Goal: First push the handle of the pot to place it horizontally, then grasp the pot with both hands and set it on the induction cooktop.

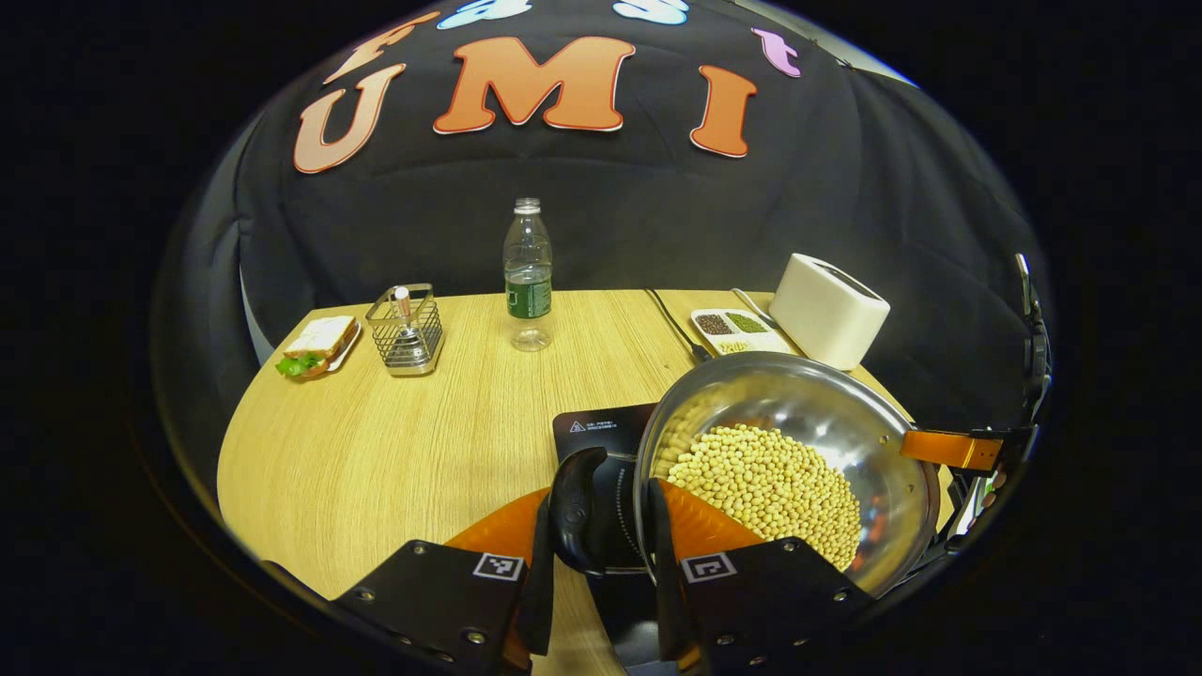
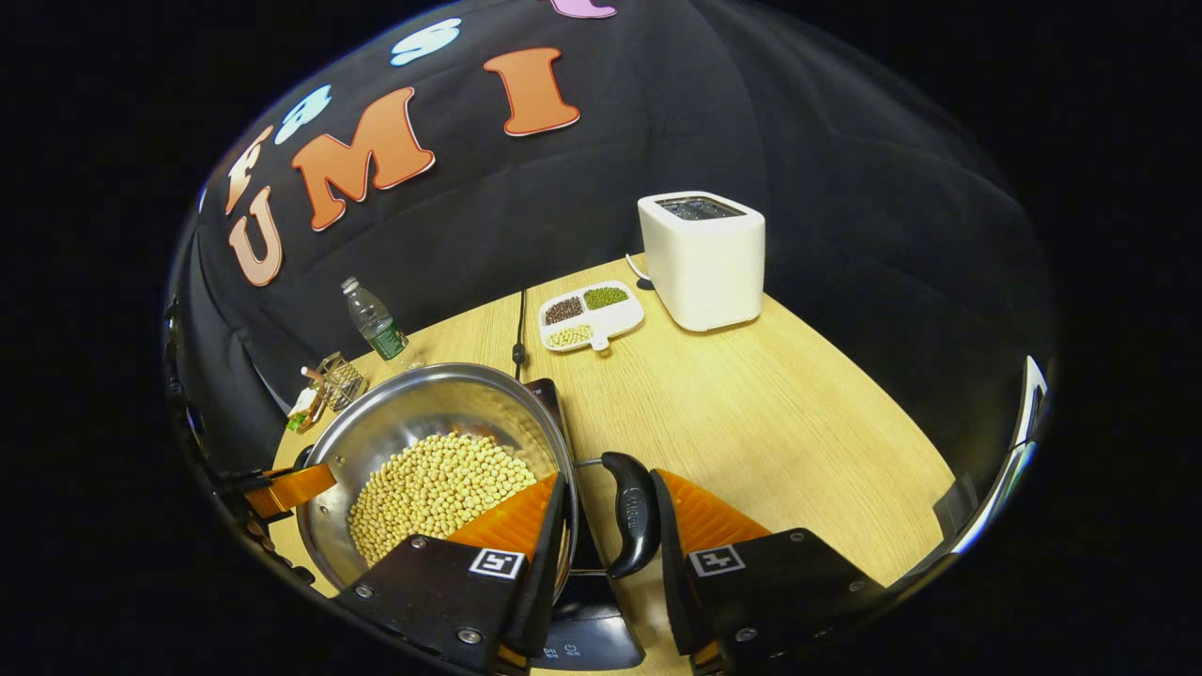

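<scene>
- The left gripper (image 1: 601,563) is nearest in the left gripper view. Its fingers (image 1: 540,554) stand on both sides of the pot's black left handle (image 1: 577,512), with one finger reaching inside the rim over the beans. The handle looks enclosed, but I cannot tell if both fingers really press on it.
- In the right gripper view the right gripper (image 2: 608,545) stands the same way around the black right handle (image 2: 631,516). One finger is over the rim of the pot; the other is outside the handle, with a thin gap showing. Whether the grip is tight I cannot tell.
- The steel pot (image 1: 826,404), filled with pale soybeans (image 1: 770,488), is held between the two grippers, just above or at the dark induction cooktop (image 1: 596,432). Contact with the glass is hidden by the pot.
- I judge the step in hand is setting the pot on the cooktop. To do it well, keep both handles level so the beans do not slide, lower both sides together, and centre the pot over the plate before letting go.
- Farther on the bench (image 1: 376,451) stand a wire holder (image 1: 407,330), a sandwich (image 1: 317,345), a water bottle (image 1: 528,277), a divided dish of grains (image 2: 590,317) and a white toaster (image 2: 702,258) — all well apart from the pot.
</scene>
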A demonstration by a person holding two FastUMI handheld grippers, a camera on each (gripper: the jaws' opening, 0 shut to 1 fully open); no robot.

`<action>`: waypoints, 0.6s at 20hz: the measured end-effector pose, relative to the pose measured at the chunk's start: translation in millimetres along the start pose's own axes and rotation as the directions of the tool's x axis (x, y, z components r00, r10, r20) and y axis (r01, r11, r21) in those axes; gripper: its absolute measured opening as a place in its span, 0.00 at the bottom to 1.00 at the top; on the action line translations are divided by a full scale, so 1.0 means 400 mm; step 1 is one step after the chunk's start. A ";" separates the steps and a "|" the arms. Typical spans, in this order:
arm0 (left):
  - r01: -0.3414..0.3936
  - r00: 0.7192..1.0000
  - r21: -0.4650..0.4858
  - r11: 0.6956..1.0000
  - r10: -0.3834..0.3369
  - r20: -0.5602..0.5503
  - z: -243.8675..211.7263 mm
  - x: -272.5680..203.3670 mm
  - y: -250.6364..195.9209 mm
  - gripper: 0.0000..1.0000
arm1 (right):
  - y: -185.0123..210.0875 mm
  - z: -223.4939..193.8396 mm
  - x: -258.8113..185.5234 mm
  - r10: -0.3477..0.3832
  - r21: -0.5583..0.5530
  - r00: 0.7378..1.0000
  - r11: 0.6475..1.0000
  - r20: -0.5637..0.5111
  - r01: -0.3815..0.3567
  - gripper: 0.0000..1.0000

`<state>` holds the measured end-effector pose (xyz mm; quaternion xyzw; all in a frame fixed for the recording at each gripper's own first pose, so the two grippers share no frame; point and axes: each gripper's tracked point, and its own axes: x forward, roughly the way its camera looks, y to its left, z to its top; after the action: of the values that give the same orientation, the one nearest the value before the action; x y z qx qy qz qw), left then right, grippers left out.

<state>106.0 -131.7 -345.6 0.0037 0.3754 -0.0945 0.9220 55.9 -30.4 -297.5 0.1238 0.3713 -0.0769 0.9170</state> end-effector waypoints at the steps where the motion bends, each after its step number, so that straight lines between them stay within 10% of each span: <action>1: 0.001 1.000 -0.007 1.000 -0.001 -0.004 -0.004 0.001 0.003 0.46 | 0.001 0.004 0.001 0.000 -0.004 1.000 1.000 0.002 0.000 0.50; 8: -0.023 0.998 -0.022 1.000 0.024 0.059 0.039 -0.046 0.021 0.60 | 0.034 0.026 -0.019 0.042 -0.021 0.998 0.999 0.050 -0.041 0.60; 12: -0.107 0.961 0.007 0.994 0.102 0.255 0.204 -0.190 0.044 0.92 | 0.026 0.137 -0.123 0.012 -0.099 0.978 0.995 0.209 0.009 0.96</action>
<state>112.4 -107.7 -235.5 0.0209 0.2522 -0.0492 0.9662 59.5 -33.7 -223.1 0.0696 0.2759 -0.0701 0.9561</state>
